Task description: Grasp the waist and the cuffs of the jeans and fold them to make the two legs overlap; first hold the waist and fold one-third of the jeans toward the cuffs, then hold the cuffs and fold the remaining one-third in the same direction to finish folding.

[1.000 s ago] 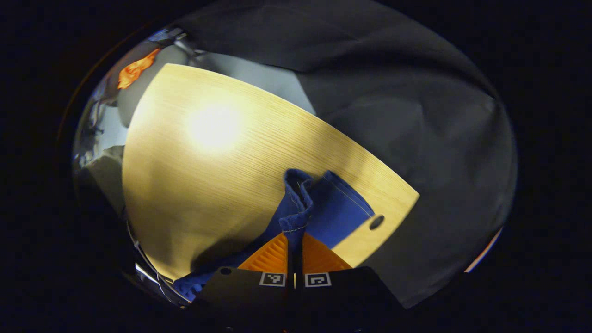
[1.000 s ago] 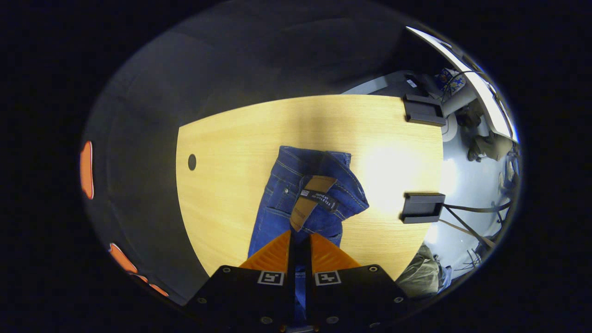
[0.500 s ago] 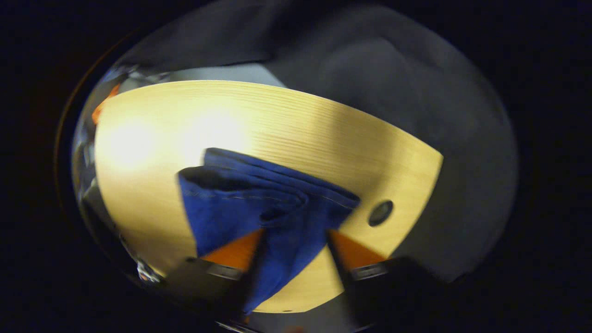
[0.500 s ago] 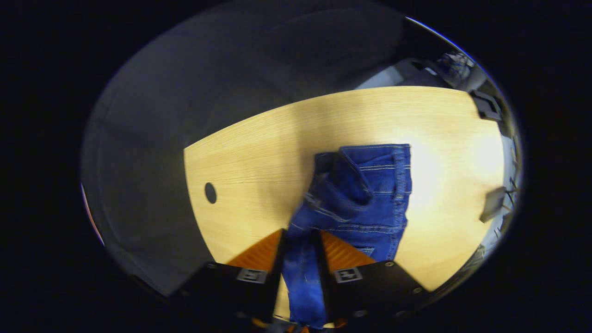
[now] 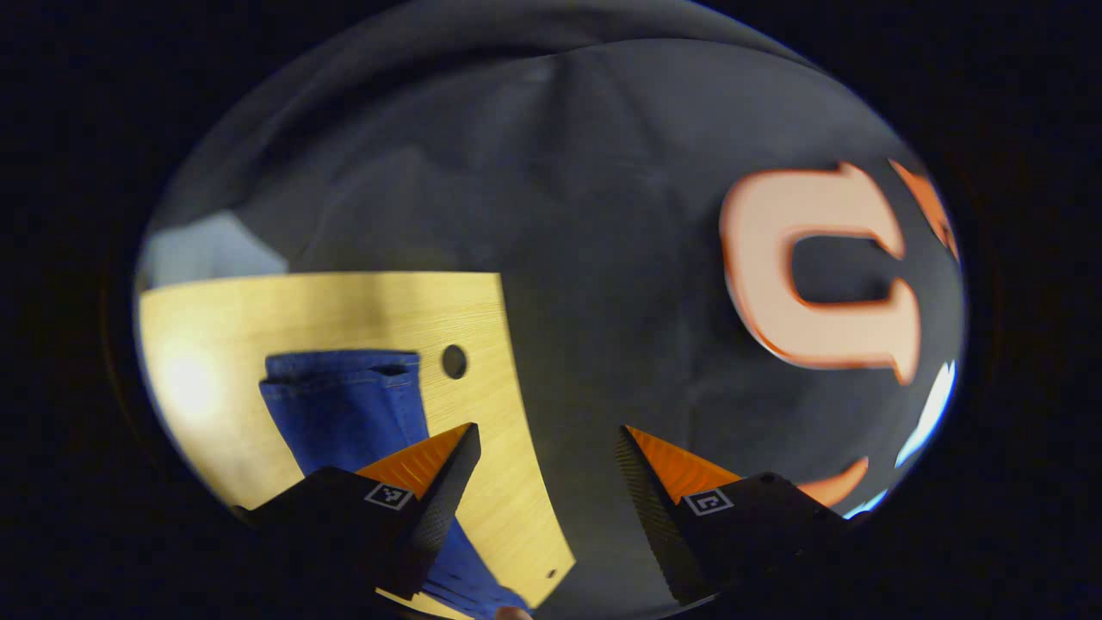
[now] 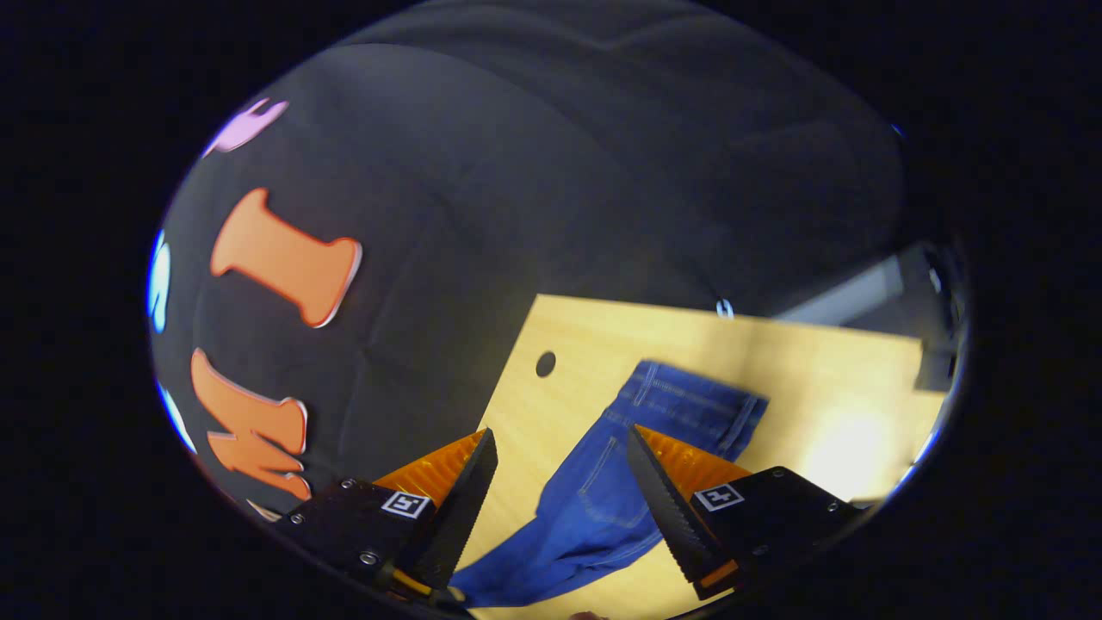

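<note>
Wooden tabletop (image 5: 344,310) is carrying the jeans (image 6: 620,482), lying flat with legs overlapped. Left gripper (image 5: 544,469) and right gripper (image 6: 560,474) are hovering, fingers spread and empty. Recommendation: pinch the waist (image 6: 697,396) at both corners, keeping edges aligned while folding toward the cuffs (image 5: 344,370).

No legible text, brand or number appears; small square black-and-white coded markers sit on each hand-held gripper (image 5: 547,439) (image 6: 561,443), carrying no readable words.
</note>
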Demonstrator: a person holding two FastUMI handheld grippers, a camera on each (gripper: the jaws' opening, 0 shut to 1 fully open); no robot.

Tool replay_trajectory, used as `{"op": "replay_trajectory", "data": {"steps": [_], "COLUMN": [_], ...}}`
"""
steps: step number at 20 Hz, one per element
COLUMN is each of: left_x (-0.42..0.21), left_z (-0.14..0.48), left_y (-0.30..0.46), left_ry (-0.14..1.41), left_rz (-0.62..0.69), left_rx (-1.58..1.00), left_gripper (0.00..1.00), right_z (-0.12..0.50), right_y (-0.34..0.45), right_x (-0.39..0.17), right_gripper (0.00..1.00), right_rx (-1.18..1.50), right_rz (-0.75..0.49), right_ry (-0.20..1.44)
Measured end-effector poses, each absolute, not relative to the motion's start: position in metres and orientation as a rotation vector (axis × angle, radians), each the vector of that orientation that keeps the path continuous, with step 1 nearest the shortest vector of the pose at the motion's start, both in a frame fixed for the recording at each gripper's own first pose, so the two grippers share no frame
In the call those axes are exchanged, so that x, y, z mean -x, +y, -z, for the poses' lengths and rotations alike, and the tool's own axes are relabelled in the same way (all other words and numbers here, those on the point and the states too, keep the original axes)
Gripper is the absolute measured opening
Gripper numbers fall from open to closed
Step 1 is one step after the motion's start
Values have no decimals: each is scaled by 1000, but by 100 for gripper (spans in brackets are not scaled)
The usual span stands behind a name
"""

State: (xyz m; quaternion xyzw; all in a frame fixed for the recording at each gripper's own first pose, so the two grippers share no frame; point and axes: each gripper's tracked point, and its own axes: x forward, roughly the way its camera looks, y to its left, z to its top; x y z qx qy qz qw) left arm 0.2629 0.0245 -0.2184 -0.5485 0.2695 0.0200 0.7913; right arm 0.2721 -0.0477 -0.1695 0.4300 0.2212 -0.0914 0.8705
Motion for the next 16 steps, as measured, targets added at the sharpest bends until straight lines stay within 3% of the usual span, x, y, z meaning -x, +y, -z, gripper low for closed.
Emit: {"op": "replay_trajectory", "data": {"steps": [1, 2, 5, 8, 12, 16], "left_x": [-237, -226, -208, -200, -215, -212], "left_z": [186, 175, 178, 200, 209, 225], "left_y": [2, -11, -55, -94, -106, -122], "left_ry": [457, 405, 371, 358, 256, 266], "left_rz": [126, 203, 294, 332, 316, 278], "left_rx": [996, 912, 764, 558, 376, 309], "left_gripper": [98, 98, 97, 98, 97, 97], "right_z": [153, 148, 158, 198, 250, 300], "right_y": [-52, -55, -49, -45, -51, -91], "right_x": [-257, -251, -258, -262, -259, -265], "right_gripper": [96, 96, 96, 96, 96, 96], "right_rx": [-741, -637, -477, -354, -594, -877], "right_rz": [163, 145, 125, 97, 49, 126], "right_ry": [386, 344, 319, 431, 537, 629]}}
